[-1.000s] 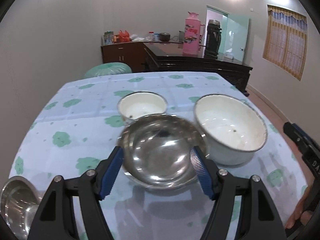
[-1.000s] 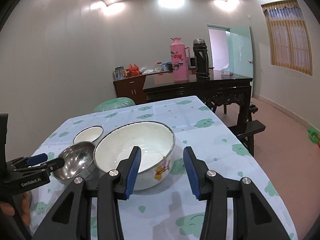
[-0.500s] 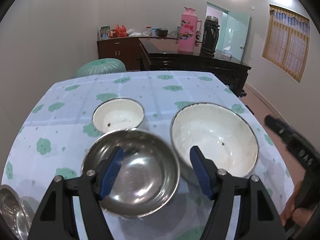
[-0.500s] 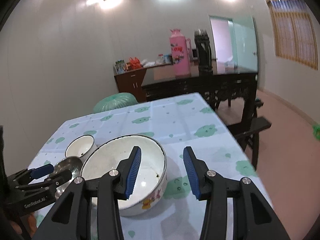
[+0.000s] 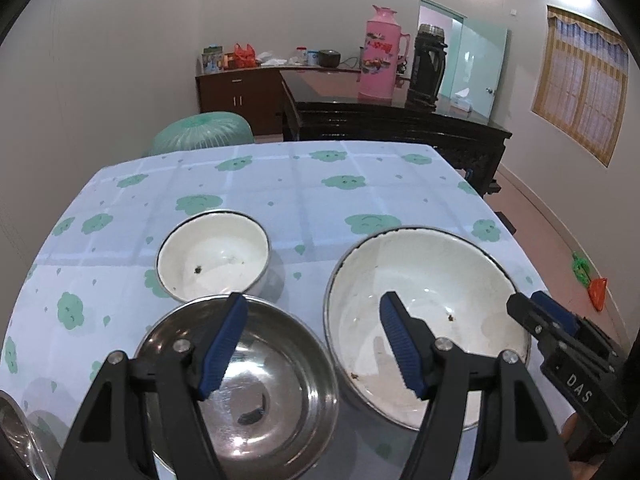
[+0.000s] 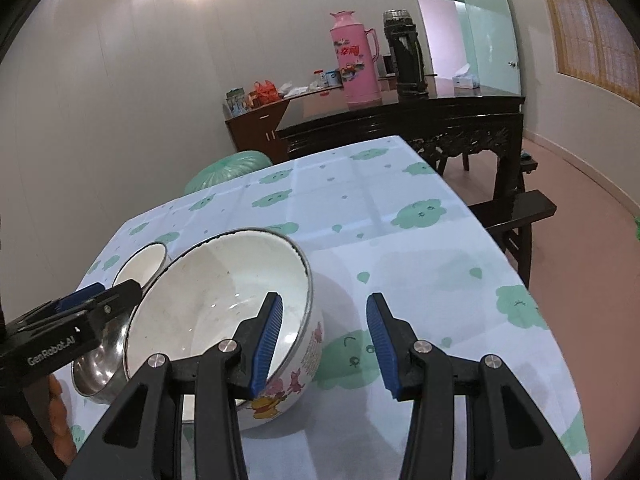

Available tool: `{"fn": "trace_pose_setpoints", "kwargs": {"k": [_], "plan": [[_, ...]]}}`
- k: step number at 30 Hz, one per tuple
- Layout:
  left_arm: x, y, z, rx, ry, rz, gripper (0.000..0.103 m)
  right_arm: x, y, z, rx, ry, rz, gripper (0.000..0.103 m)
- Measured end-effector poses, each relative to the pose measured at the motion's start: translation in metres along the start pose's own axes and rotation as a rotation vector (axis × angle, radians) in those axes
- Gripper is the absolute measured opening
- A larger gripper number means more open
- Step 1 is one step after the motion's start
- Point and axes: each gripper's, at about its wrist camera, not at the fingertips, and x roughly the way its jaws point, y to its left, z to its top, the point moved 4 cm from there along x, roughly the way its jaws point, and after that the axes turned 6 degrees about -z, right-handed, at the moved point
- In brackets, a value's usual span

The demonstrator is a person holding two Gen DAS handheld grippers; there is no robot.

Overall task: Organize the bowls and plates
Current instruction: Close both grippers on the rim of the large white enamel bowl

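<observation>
Three bowls stand on the green-flowered tablecloth [image 5: 320, 184]: a steel bowl [image 5: 256, 396], a small white enamel bowl [image 5: 212, 256] behind it, and a large white enamel bowl [image 5: 432, 304] with cartoon prints [image 6: 224, 312]. My left gripper [image 5: 312, 344] is open; its left finger hangs over the steel bowl, its right finger over the large bowl's inside. My right gripper [image 6: 324, 340] is open too. The large bowl's right wall stands between its jaws, with no pad touching it. Each gripper shows in the other's view: right gripper [image 5: 560, 344], left gripper [image 6: 80, 312].
A second steel bowl [image 5: 12, 440] peeks in at the table's near left corner. Beyond the table stand a green stool [image 5: 204, 132], a dark wooden table [image 6: 400, 120] with a pink thermos [image 6: 356, 68] and a black one [image 6: 404, 60], and a dark bench [image 6: 516, 208] by the right edge.
The left gripper has shifted right: the steel bowl, earlier between its fingers, now lies under the left finger. The right gripper has closed in on the large bowl until its jaws straddle the rim.
</observation>
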Motion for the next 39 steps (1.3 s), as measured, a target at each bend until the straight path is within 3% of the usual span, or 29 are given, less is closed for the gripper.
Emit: {"fn": "trace_pose_setpoints", "kwargs": {"k": [7, 16, 25, 36, 39], "plan": [[0.002, 0.011, 0.003, -0.029, 0.004, 0.012, 0.069, 0.010, 0.008, -0.004, -0.034, 0.042, 0.001, 0.046], [0.002, 0.010, 0.003, -0.022, 0.008, 0.014, 0.069, 0.013, 0.017, -0.008, -0.067, 0.088, 0.014, 0.025], [0.004, 0.001, 0.000, 0.011, 0.022, 0.014, 0.069, -0.007, -0.001, -0.003, -0.075, 0.058, -0.090, 0.008], [0.008, -0.025, -0.005, 0.055, 0.051, -0.035, 0.069, -0.020, -0.021, 0.001, -0.062, 0.040, -0.146, 0.008], [0.012, -0.033, -0.005, 0.053, 0.066, -0.061, 0.060, -0.022, -0.029, 0.002, -0.024, 0.045, -0.146, 0.008]]}}
